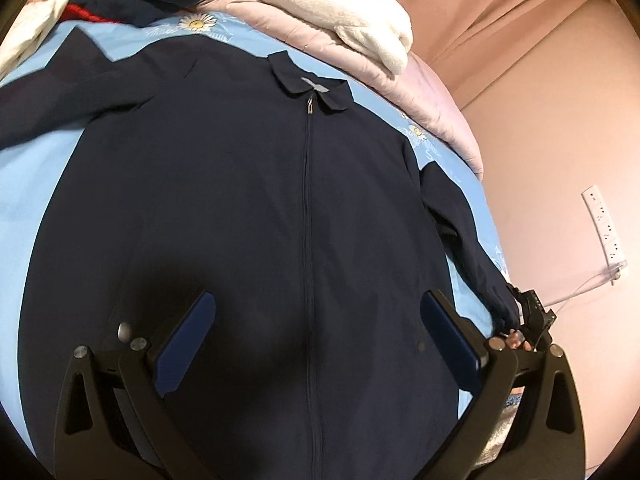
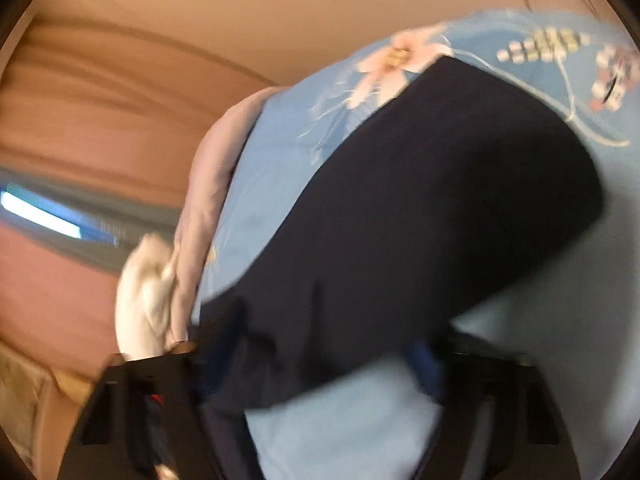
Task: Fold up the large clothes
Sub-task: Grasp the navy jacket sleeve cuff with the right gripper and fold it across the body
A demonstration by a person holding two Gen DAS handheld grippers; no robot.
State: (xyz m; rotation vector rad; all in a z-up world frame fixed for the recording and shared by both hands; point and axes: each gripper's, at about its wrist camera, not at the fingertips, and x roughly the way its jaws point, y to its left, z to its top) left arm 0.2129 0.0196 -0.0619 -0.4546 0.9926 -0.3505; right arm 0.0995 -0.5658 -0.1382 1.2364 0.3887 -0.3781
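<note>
Spread left gripper [image 1: 316,332] jaws hover above zipped navy jacket [image 1: 248,184].

The left wrist view is sharp and evenly lit, with a dark shadow on the jacket [image 1: 280,200]. The right wrist view is blurred by motion; the edges bend strongly.

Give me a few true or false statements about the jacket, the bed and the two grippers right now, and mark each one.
1. The jacket lies front up, zipped, on the blue sheet. True.
2. The left gripper is shut on the collar. False: it is open, above the lower front.
3. A white blanket sits beyond the collar. True.
4. The jacket is red. False: dark navy.
5. The right gripper is by a sleeve. True, though blur hides its grip.
</note>
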